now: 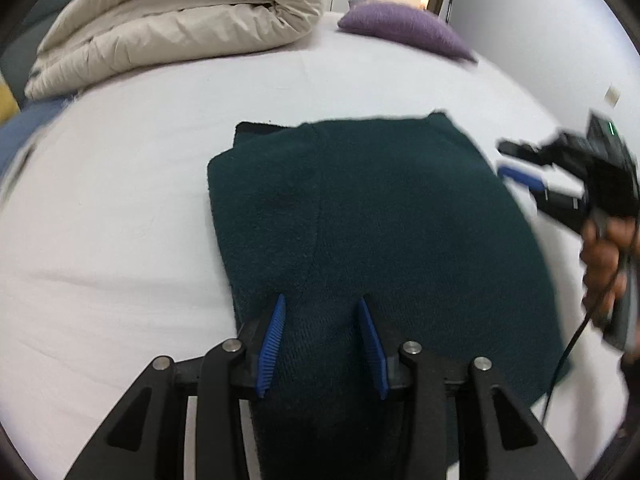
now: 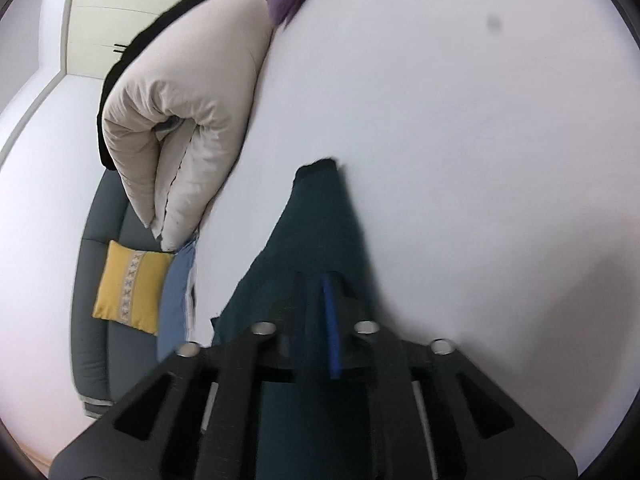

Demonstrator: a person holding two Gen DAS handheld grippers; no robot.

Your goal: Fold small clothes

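Note:
A dark green knitted garment (image 1: 360, 208) lies folded in a block on the white bed (image 1: 112, 208). My left gripper (image 1: 324, 304) stands over its near edge. Its blue pads (image 1: 274, 340) sit on either side of a raised ridge of the fabric, and they appear to press on it. My right gripper (image 1: 508, 160), held in a hand (image 1: 600, 264), hovers just off the garment's right edge, its fingers a little apart with only sheet showing between them. In the blurred right wrist view the right gripper (image 2: 316, 280) points along the garment (image 2: 316, 216), with nothing gripped.
A rolled beige duvet (image 1: 180, 20) and a purple cushion (image 1: 404, 26) lie at the far side of the bed. Beyond the bed's left edge are a grey sofa (image 2: 92, 320) with a yellow cushion (image 2: 128, 288) and a blue cloth (image 2: 176, 300).

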